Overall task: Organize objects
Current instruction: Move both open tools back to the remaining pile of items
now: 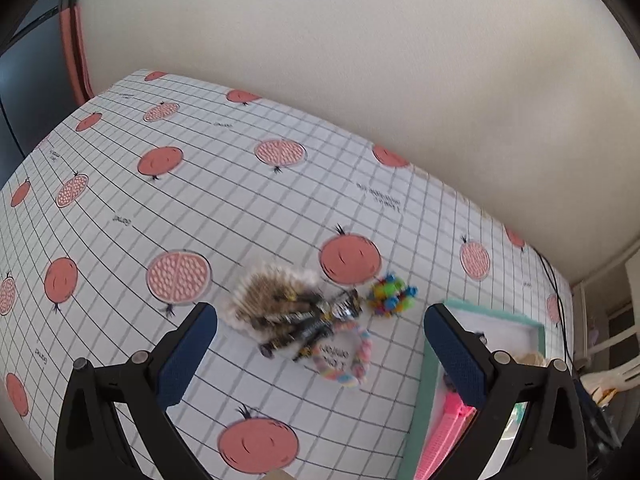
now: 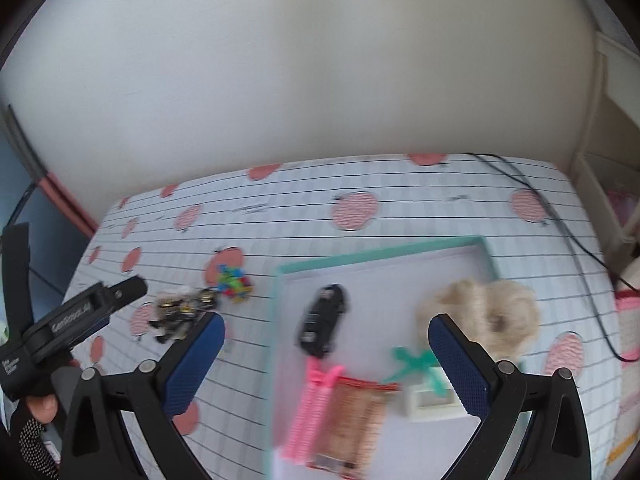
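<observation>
Two grippers are up over the bench, and both are wide apart with nothing in them. The left gripper (image 1: 320, 328) points down at a small pile of things still out on the bench (image 1: 240, 200). The right gripper (image 2: 326, 336) hangs over the tray (image 2: 280, 280), which has a green rim and sits just beside the pile.

I think the wide fingers mean each gripper is ready to pick something up. The tray looks like the place where things go, because a few are in it already.

Near the left gripper, in the pile beside the tray, lie a furry brown and white thing (image 1: 272, 292), some dark shiny wrappers (image 1: 312, 320) on top of it, a soft pastel ring (image 1: 352, 356) touching the wrappers, and a bright little block toy (image 1: 390, 294) closest to the tray's far corner.

Inside the tray, under the right gripper, are a black clip (image 2: 324, 320), a pink comb (image 2: 312, 404), a reddish packet (image 2: 352, 420) touching the comb, a white box with a green bow (image 2: 428, 396), and a fluffy cream scrunchie (image 2: 488, 316) at the tray's far side.

The pile is tangled, so lifting one thing may drag another. A black cable (image 2: 576, 248) runs past the tray's far side, well away from the pile. The right view is blurry, so small details are hard to tell.
</observation>
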